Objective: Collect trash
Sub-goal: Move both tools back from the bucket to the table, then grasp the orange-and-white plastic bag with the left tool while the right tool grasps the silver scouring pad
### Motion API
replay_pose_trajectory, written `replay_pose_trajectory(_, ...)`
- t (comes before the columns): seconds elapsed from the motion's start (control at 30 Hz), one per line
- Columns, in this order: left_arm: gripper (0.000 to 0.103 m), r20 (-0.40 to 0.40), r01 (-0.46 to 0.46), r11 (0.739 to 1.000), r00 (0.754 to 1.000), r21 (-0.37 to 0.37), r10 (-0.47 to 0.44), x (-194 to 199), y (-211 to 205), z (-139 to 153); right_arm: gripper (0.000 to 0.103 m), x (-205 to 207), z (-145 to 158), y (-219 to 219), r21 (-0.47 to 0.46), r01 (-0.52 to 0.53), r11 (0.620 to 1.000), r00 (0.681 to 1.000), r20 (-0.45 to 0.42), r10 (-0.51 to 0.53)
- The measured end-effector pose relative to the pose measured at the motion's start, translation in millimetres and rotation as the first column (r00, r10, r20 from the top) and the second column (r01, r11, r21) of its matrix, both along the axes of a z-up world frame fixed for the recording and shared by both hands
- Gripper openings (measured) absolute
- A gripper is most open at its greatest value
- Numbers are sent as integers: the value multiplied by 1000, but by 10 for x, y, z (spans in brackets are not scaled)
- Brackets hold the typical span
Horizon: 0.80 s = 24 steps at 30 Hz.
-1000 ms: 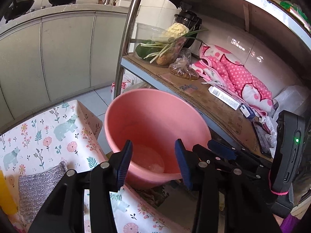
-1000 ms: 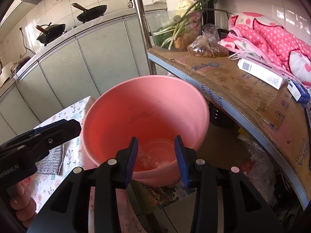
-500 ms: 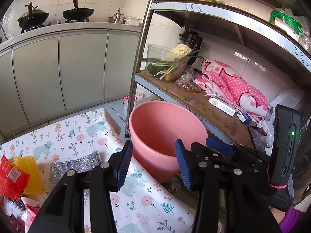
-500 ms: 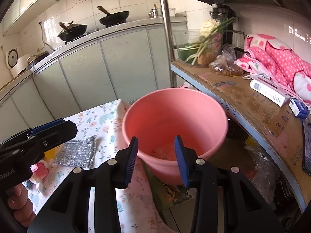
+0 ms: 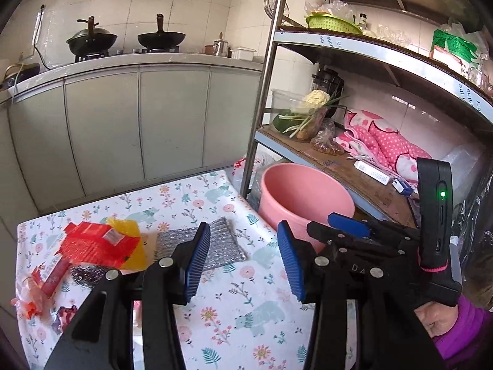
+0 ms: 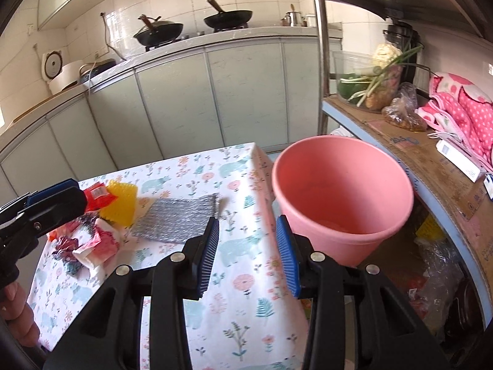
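A pink bucket [image 5: 305, 197] [image 6: 342, 191] stands on the floor at the table's right edge, with something pale at its bottom. On the floral tablecloth [image 5: 246, 277] [image 6: 240, 265] lie a silver foil pouch [image 5: 203, 243] [image 6: 178, 215], a red wrapper [image 5: 92, 243] [image 6: 98, 197], a yellow mesh piece [image 5: 132, 240] [image 6: 121, 203] and crumpled scraps [image 5: 34, 296] [image 6: 86, 243]. My left gripper [image 5: 243, 262] is open and empty above the table. My right gripper [image 6: 248, 252] is open and empty near the table's right edge, beside the bucket.
A metal shelf rack [image 5: 265, 92] [image 6: 320, 61] stands right of the bucket, holding vegetables [image 5: 308, 114], a pink spotted cloth [image 5: 385, 145] and small boxes. Grey kitchen cabinets [image 5: 138, 129] with woks on top run along the back. Bags lie under the shelf [image 6: 431, 262].
Both grippers have pulled back and up from over the bucket's mouth. The table and its trash have come into view. Both grippers stay open.
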<state>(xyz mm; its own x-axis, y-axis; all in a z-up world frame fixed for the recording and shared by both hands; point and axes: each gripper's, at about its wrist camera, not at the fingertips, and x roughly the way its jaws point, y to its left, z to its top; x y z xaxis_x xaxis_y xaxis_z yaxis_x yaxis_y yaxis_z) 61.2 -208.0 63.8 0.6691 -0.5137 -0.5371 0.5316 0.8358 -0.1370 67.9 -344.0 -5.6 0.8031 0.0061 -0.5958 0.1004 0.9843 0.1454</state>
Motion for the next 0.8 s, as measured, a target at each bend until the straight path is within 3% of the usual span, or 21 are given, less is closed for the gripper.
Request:
replay_pose_trajectory(0.5, 45, -33, -212, 976, 976, 44, 214, -224, 1013, -301, 40, 149, -200, 438, 26, -105, 994, 992, -74, 107)
replay_pose_trajectory(0.67, 45, -63, -300, 952, 951, 65, 303, -265, 1364, -435, 40, 226, -297, 504, 40, -120, 992, 987, -98, 123)
replay_pose_trajectory(0.8, 45, -79, -395, 913, 912, 99, 403, -260, 1712, -550, 40, 307, -380, 572, 48, -137, 989, 983, -120, 142)
